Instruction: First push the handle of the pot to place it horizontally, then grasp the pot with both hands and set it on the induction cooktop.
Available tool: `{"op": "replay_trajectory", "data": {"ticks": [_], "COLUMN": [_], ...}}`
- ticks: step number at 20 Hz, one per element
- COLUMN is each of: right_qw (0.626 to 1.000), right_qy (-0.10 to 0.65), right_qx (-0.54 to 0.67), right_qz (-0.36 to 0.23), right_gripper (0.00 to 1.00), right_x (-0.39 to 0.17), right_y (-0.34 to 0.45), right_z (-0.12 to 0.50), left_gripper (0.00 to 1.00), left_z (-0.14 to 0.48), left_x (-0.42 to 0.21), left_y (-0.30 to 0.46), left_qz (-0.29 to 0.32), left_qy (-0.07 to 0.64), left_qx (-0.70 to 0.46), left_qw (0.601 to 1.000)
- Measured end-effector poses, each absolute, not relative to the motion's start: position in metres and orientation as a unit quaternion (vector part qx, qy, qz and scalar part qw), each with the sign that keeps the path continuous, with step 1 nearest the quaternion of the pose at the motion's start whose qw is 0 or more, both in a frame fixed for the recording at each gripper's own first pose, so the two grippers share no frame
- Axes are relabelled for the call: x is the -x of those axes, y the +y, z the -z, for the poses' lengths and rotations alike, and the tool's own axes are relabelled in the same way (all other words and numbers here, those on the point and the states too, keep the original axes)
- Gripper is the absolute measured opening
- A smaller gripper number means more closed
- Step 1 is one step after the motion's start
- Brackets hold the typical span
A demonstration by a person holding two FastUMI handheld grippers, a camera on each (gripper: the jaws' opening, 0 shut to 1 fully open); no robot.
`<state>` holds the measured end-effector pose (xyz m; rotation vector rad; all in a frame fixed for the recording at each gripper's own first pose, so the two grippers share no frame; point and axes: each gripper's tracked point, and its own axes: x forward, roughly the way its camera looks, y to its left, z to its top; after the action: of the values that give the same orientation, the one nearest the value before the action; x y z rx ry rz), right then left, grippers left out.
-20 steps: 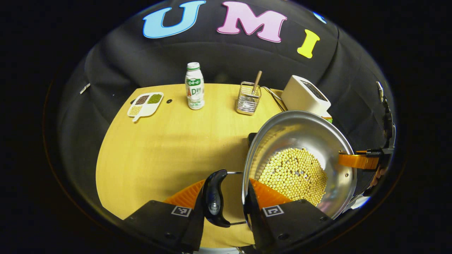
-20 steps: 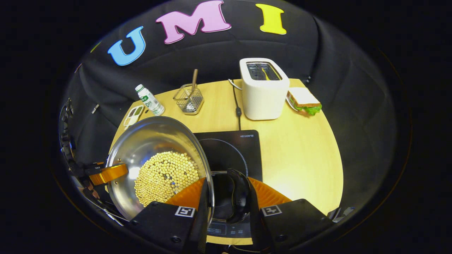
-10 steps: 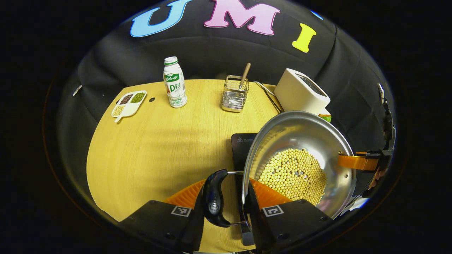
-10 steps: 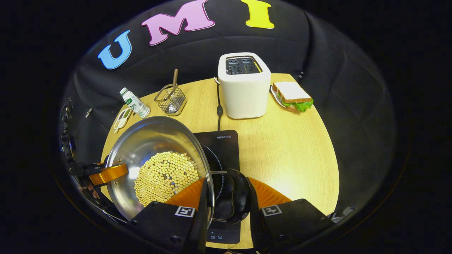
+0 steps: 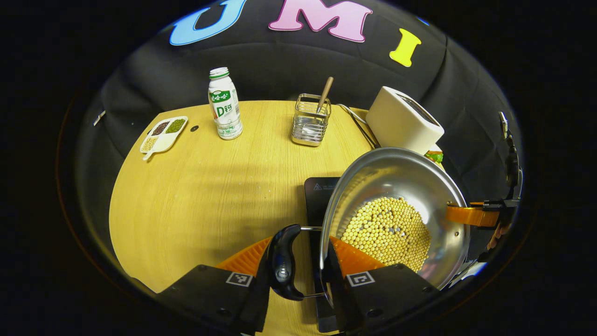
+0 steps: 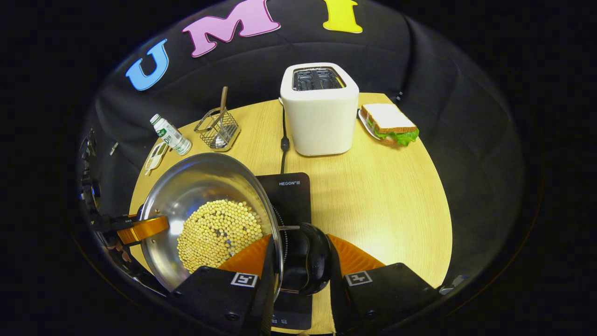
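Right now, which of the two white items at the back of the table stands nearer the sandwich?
The toaster: it stands right beside the sandwich, at the table's right rear. The bottle stands far off to the left, past the wire basket.

Mock kitchen booth: toaster, cooktop (cloth walls).

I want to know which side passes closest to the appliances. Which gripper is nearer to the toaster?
Right. The right gripper, on the pot's handle above the cooktop, has the toaster just beyond. The left gripper holds the opposite handle, with the pot between.
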<state>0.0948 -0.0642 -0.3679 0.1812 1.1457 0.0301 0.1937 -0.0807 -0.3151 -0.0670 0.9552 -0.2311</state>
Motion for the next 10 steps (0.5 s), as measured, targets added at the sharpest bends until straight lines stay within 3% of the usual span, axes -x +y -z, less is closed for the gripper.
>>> {"op": "replay_trajectory", "data": {"ticks": [4,5,6,10], "right_qw": [0.834,0.835,0.835,0.836], "right_qy": [0.545,0.543,0.543,0.541], "right_qx": [-0.084,-0.086,-0.087,-0.093], "right_qz": [-0.011,-0.011,-0.011,-0.012], "right_gripper": [0.53,0.48,0.53,0.53], "right_x": [-0.0936,-0.0951,-0.0922,-0.0930], "right_y": [-0.0699,-0.0705,-0.0713,-0.0718], "right_z": [0.3750,0.3786,0.3777,0.3776], "left_gripper": [0.58,0.58,0.58,0.59], "left_z": [0.3245,0.3234,0.3256,0.3266], "left_x": [-0.1948,-0.1958,-0.1979,-0.1931], "left_y": [-0.0859,-0.0867,-0.0883,-0.0905], "left_qz": [0.114,0.116,0.118,0.121], "left_qy": [0.464,0.458,0.458,0.455], "left_qx": [0.033,0.033,0.032,0.032], "left_qw": [0.878,0.881,0.881,0.881]}}
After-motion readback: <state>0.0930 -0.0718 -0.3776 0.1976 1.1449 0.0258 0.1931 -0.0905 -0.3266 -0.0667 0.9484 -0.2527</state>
